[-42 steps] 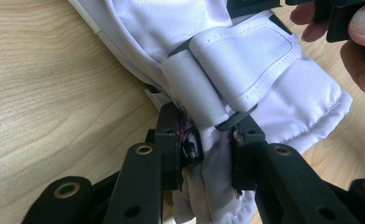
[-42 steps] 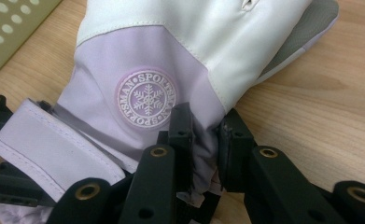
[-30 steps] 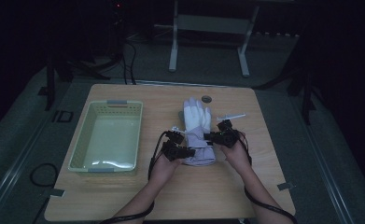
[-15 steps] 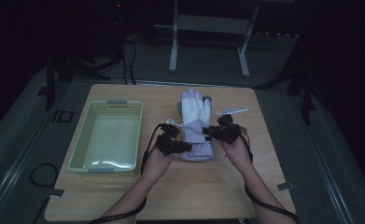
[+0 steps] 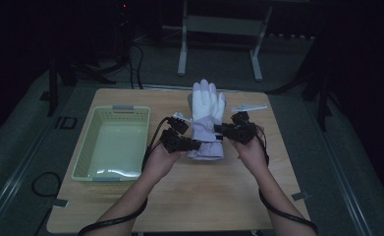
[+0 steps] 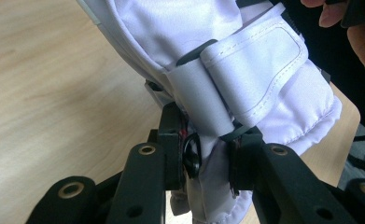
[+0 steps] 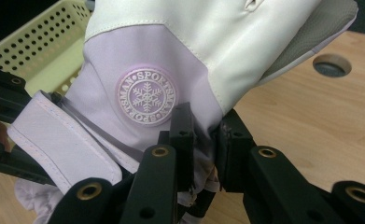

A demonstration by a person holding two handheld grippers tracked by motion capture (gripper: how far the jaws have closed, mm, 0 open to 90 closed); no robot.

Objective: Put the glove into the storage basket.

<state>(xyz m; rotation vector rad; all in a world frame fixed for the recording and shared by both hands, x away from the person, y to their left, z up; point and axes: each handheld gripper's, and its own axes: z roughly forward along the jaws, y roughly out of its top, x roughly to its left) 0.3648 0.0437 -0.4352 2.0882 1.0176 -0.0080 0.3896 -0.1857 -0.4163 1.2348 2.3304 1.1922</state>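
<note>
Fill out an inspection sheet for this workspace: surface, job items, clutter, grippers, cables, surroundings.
Surface: wooden table, bare at the near side, with a round hole in the top.
Job's things: white and lilac ski glove, cuff held at both sides, its fingers pointing away from the person.
Clutter: empty pale green basket left of the glove; small white strip near the far right edge.
Grippers: left gripper shut on the glove's cuff by the strap; right gripper shut on the cuff below the snowflake badge.
Cables: black cable trails from each gripper along the forearm.
Surroundings: dark room, grey floor, metal frame behind the table.
</note>
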